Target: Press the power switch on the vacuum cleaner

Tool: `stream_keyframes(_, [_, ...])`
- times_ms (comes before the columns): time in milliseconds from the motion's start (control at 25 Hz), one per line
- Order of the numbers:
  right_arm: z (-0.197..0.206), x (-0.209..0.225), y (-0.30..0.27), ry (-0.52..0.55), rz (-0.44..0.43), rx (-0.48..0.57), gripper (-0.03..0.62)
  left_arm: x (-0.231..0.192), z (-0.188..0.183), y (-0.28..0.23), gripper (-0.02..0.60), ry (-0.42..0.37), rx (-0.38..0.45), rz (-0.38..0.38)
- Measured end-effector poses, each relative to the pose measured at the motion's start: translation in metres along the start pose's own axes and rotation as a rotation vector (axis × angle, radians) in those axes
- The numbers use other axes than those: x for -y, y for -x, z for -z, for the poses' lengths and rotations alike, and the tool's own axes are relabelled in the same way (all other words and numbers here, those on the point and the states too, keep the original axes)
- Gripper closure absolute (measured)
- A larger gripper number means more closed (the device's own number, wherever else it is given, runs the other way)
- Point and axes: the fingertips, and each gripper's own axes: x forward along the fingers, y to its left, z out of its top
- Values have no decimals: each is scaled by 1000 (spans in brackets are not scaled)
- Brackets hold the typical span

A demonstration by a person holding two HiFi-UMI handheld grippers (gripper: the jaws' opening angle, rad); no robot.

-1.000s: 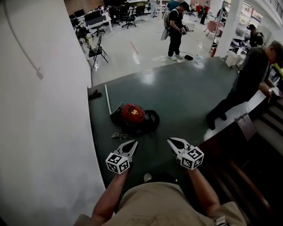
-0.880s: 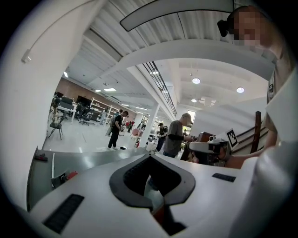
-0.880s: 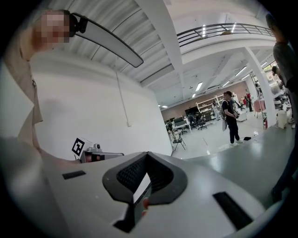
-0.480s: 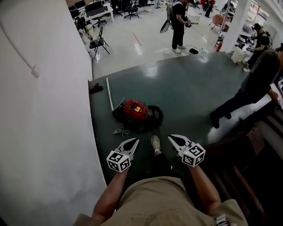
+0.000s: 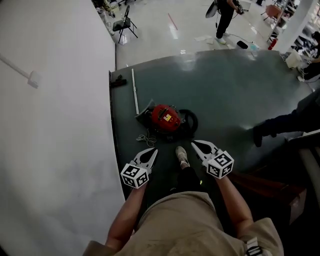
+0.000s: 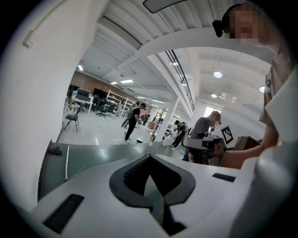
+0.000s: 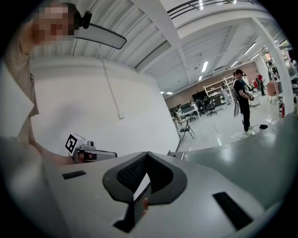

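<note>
The red vacuum cleaner [image 5: 166,118] lies on the dark green floor [image 5: 225,90], with its black hose [image 5: 190,122] curled at its right side. In the head view both grippers hang side by side in the air short of it. My left gripper [image 5: 153,151] is shut and empty. My right gripper [image 5: 194,144] is also shut, holding nothing. The vacuum is hidden behind the jaws in both gripper views. The left gripper view shows its own jaws [image 6: 150,157] closed to a point, and the right gripper view shows the same for its jaws [image 7: 147,155]. No switch can be made out.
A white wall [image 5: 60,130] runs along the left. A metal wand [image 5: 134,92], a black nozzle [image 5: 119,80] and a loose cord [image 5: 145,137] lie near the vacuum. My shoe [image 5: 182,156] is between the grippers. A person's legs [image 5: 280,125] stand at right; another person [image 5: 225,15] is far off.
I have walked toward the vacuum: it sits nearer and lower in the head view. Both grippers came forward and slightly down, still shut. My foot stepped forward between them.
</note>
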Motion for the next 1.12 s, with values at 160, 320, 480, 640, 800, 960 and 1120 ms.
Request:
stream_keyframes(160, [0,49,-46,-30,-19,-65,585,-45,-10,-52,577,39,-34,-50])
stream_keyframes(320, [-1,96,-95,-34,-43,-129,586,-84,-32,-106,577,30,-61,-67])
stream_keyframes(480, [9,141,-141,-11,-58,-210,586,-118,-41,-148,577,-16,-104,-81])
stream_keyframes(640, [33,184,-188,44,-49,-301,586,-158,-29,-184,577,-17,-136,-102])
stream_keyframes(800, [68,220,-240,104,-8,-383,585,-200,-7,-215,577,-2,-176,-104])
stream_keyframes(960, [115,258,-291,123,37,-448,585,-246,27,-246,577,-5,-242,-99])
stream_keyframes(1120, [181,291,-336,129,72,-538,586,-292,69,-272,577,-5,-310,-101])
